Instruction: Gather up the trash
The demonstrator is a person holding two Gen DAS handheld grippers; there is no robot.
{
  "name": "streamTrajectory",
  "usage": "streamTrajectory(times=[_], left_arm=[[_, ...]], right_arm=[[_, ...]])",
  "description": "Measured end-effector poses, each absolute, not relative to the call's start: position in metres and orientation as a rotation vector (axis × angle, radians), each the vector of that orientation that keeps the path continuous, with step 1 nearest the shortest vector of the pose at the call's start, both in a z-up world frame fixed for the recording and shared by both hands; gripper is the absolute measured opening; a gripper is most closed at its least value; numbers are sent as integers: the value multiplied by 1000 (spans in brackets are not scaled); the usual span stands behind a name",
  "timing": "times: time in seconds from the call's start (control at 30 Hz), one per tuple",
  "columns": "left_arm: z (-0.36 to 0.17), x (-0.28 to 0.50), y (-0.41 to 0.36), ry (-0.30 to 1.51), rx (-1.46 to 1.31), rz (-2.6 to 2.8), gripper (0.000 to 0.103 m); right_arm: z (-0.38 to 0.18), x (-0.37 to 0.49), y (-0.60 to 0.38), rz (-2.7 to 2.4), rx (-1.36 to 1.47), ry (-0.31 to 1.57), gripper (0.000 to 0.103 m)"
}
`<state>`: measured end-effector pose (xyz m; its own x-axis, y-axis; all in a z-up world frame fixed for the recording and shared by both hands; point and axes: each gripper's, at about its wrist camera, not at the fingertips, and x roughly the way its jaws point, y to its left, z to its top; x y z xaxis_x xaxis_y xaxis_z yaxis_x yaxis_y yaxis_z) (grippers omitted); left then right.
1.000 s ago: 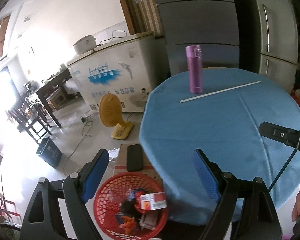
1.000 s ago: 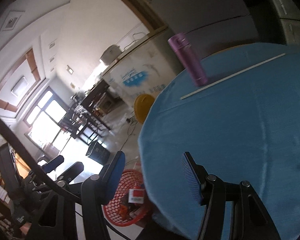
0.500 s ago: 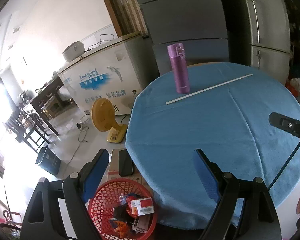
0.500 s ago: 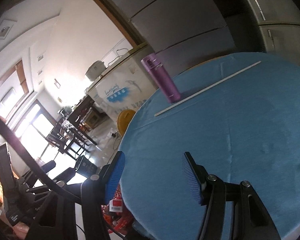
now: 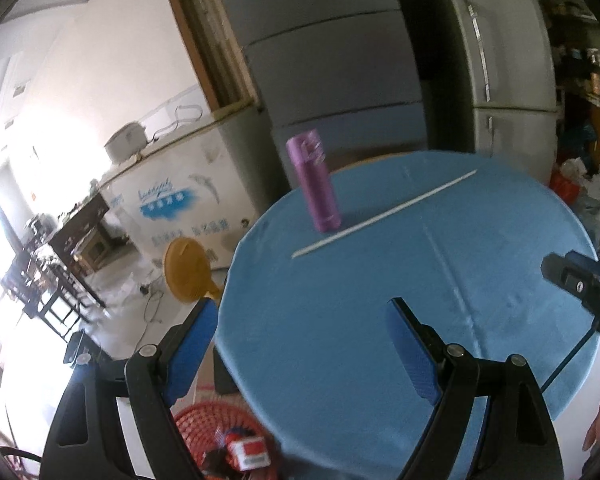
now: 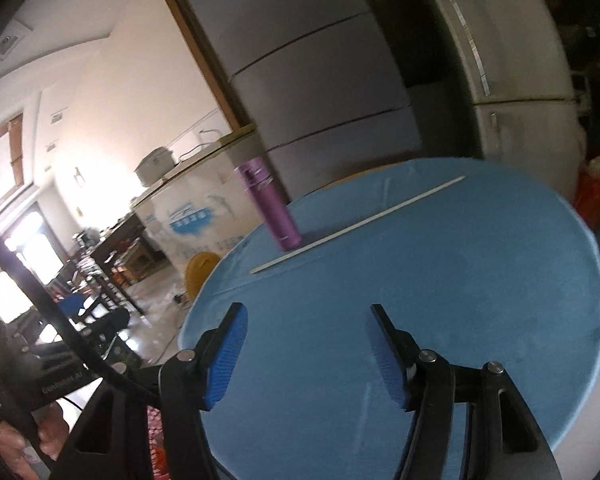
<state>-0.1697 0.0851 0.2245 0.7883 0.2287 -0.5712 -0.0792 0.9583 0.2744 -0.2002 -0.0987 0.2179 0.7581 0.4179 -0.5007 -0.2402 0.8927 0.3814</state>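
A round table with a blue cloth (image 5: 380, 300) fills both views. On its far side stand a purple bottle (image 5: 314, 186) and a long thin white stick (image 5: 384, 214); both also show in the right wrist view, the bottle (image 6: 270, 208) and the stick (image 6: 358, 224). A red mesh basket (image 5: 204, 424) holding trash, with a red and white box (image 5: 250, 450) on top, sits on the floor by the table's near left edge. My left gripper (image 5: 300, 348) is open and empty above the table's near left edge. My right gripper (image 6: 306, 356) is open and empty over the table.
A white chest freezer (image 5: 180, 196) and a yellow fan (image 5: 186, 276) stand left of the table. Grey fridges (image 5: 340, 80) rise behind it. Dark wooden chairs (image 5: 52, 280) stand far left. Bags (image 5: 584, 196) lie at the right. The other gripper's body (image 5: 580, 284) juts in at the right edge.
Both grippers have tilted up and swung right over the table. The basket has slid down toward the bottom of the left view and nearly out of the right view. Both stay open.
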Motion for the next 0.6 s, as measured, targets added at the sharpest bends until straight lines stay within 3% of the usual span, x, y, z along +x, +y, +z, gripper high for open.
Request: streamTrajectory(times=[0.6], left_arm=[[257,-163,38,534,219,57,87]], right_arm=[[239,-215,-147,145,286,571,69]])
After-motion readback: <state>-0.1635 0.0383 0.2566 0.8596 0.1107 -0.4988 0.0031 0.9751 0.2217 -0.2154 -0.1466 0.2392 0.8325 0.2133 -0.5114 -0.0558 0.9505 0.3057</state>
